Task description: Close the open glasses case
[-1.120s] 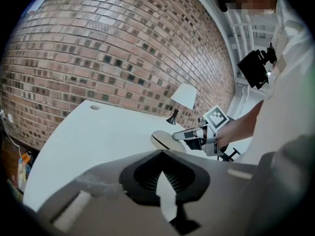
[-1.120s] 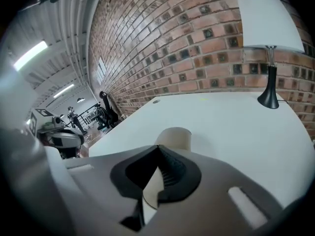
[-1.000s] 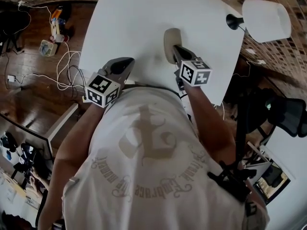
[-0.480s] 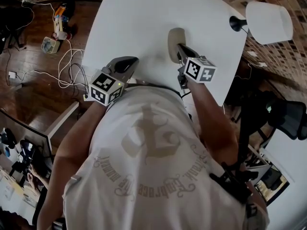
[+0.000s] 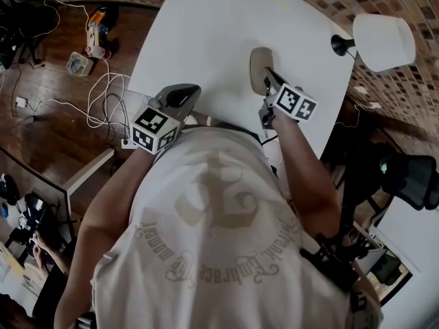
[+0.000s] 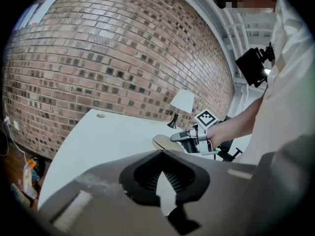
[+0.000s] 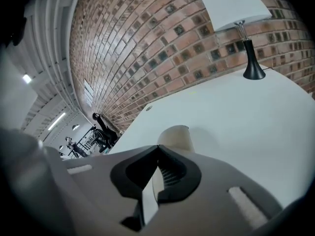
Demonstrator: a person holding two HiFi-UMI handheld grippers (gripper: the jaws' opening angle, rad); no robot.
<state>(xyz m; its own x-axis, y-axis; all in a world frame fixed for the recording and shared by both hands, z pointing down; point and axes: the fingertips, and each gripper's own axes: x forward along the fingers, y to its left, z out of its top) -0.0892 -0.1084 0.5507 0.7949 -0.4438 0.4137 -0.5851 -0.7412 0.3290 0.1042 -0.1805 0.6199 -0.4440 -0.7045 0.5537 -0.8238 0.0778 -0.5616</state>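
Observation:
A beige glasses case (image 5: pixel 258 69) lies on the white table (image 5: pixel 206 33), near its right edge. From here it reads as one rounded shell (image 7: pixel 177 136), and I see no gap at the lid. My right gripper (image 5: pixel 269 75) is shut, its tips (image 7: pixel 158 146) right at the near end of the case with nothing between them. In the left gripper view the right gripper (image 6: pixel 177 137) lies low over the case (image 6: pixel 162 142). My left gripper (image 5: pixel 185 92) hovers at the table's near edge, well left of the case, shut and empty (image 6: pixel 160 152).
A white-shaded lamp (image 5: pixel 383 38) on a black stem stands at the table's right corner, behind the case. Cables and small devices (image 5: pixel 96 81) lie on the wooden floor to the left. A dark office chair (image 5: pixel 411 177) stands at the right.
The right gripper has rolled a little about its own axis while staying by the case. The left gripper has edged slightly forward and up. The case has not moved.

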